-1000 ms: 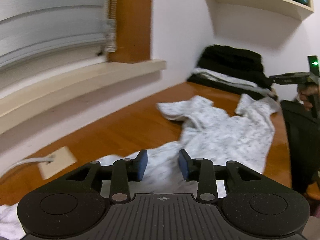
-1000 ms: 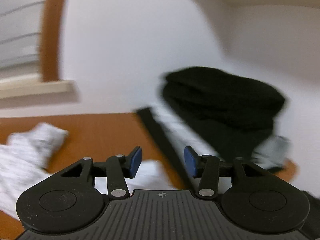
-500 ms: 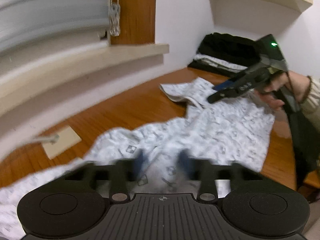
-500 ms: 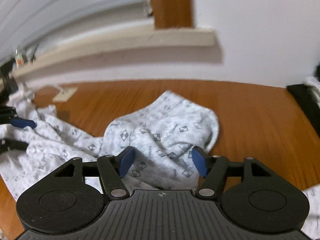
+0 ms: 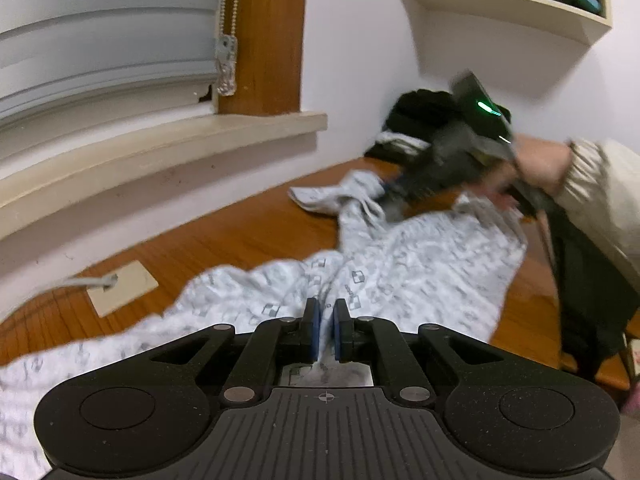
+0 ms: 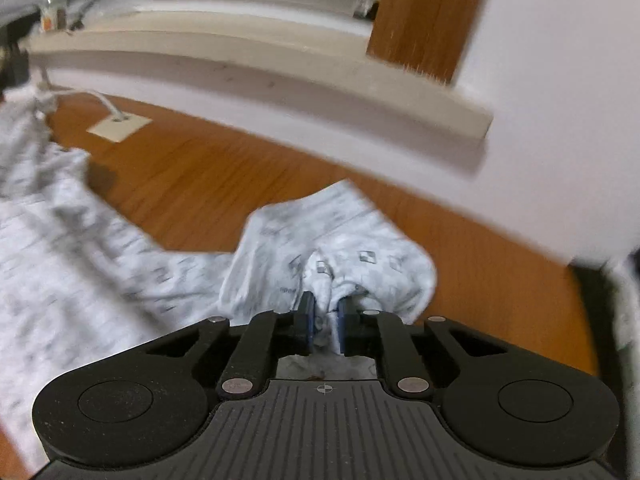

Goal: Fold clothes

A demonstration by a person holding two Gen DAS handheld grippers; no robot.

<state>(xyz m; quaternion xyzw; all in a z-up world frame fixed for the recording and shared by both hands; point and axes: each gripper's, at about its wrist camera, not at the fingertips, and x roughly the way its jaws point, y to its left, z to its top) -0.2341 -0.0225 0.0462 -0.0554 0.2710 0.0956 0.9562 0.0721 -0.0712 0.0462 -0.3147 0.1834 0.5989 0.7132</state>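
Observation:
A white garment with a small grey print lies stretched across the wooden table. My left gripper is shut on a fold of it near the near end. In the right wrist view the same garment bunches up between the blue pads, and my right gripper is shut on that bunch. The left wrist view also shows the right gripper, blurred, at the garment's far end, held by a hand in a beige sleeve.
A pile of folded black and white clothes sits in the far corner. A beige plate with a white cable lies on the table near the window sill. A dark chair back stands at the right edge. A bookshelf hangs above.
Both grippers went from open to shut on the garment. The right gripper swung left from the black pile down to the garment's far end; the left one dropped onto the near end.

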